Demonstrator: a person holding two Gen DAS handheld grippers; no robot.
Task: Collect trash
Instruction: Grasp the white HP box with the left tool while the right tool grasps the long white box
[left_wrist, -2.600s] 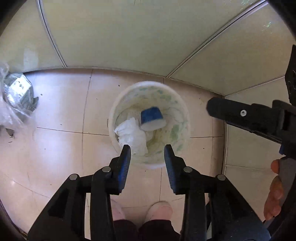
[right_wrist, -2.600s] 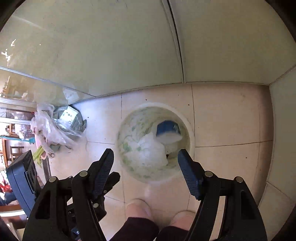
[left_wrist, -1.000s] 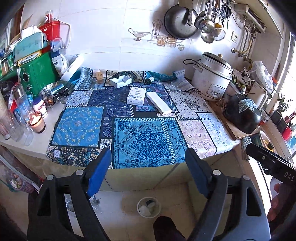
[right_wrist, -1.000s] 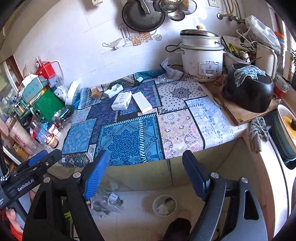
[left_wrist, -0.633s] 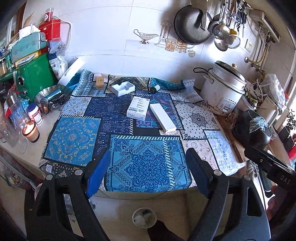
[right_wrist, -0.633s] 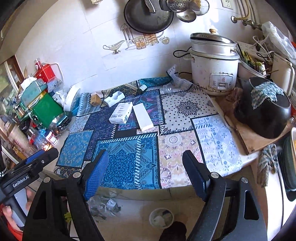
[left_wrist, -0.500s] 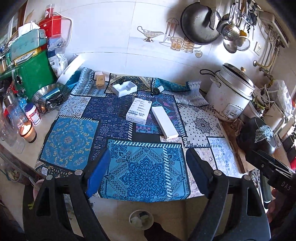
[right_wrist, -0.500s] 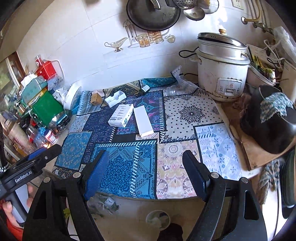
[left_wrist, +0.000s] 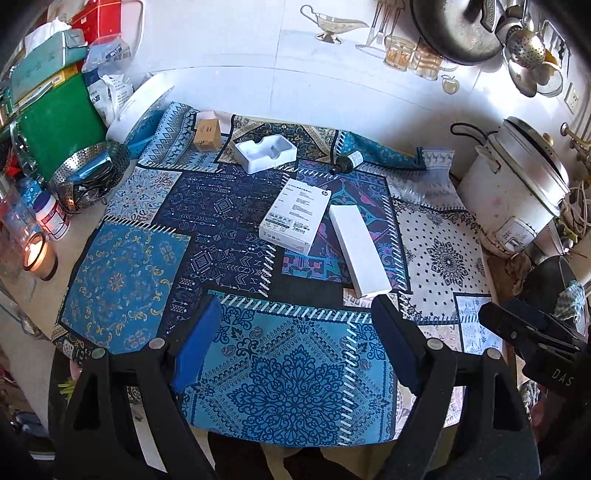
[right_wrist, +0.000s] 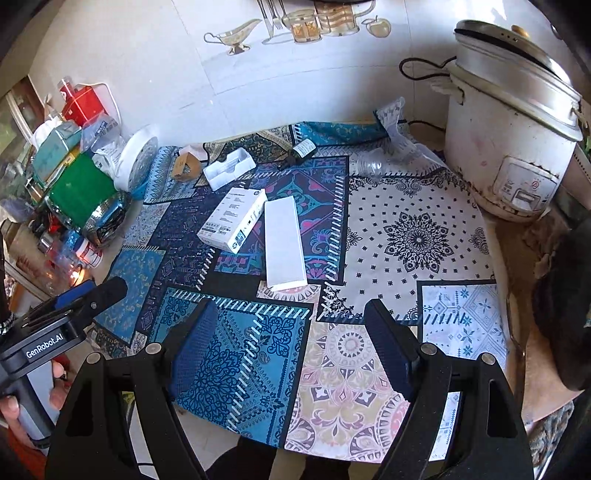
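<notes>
Trash lies on the patterned cloth (left_wrist: 295, 362) of the counter: a printed white carton (left_wrist: 294, 215) (right_wrist: 233, 218), a long plain white box (left_wrist: 359, 251) (right_wrist: 284, 243), a white plastic tray insert (left_wrist: 266, 152) (right_wrist: 229, 167), a small brown box (left_wrist: 207, 131) (right_wrist: 187, 165), a small dark bottle (left_wrist: 347, 163) (right_wrist: 300, 152) and a crumpled clear plastic bottle (right_wrist: 384, 162). My left gripper (left_wrist: 295, 321) is open and empty above the cloth's near edge. My right gripper (right_wrist: 290, 321) is open and empty, near the long box's front end.
A rice cooker (left_wrist: 517, 192) (right_wrist: 513, 122) stands at the right. A green box (left_wrist: 55, 125), a steel basket (left_wrist: 86, 173), jars and a lit candle (left_wrist: 38, 254) crowd the left edge. A dark pot (right_wrist: 569, 306) sits at the far right.
Both grippers rose from over the floor bin up to the counter and moved in toward the boxes. The left gripper's jaws opened wider. The bin has left both views.
</notes>
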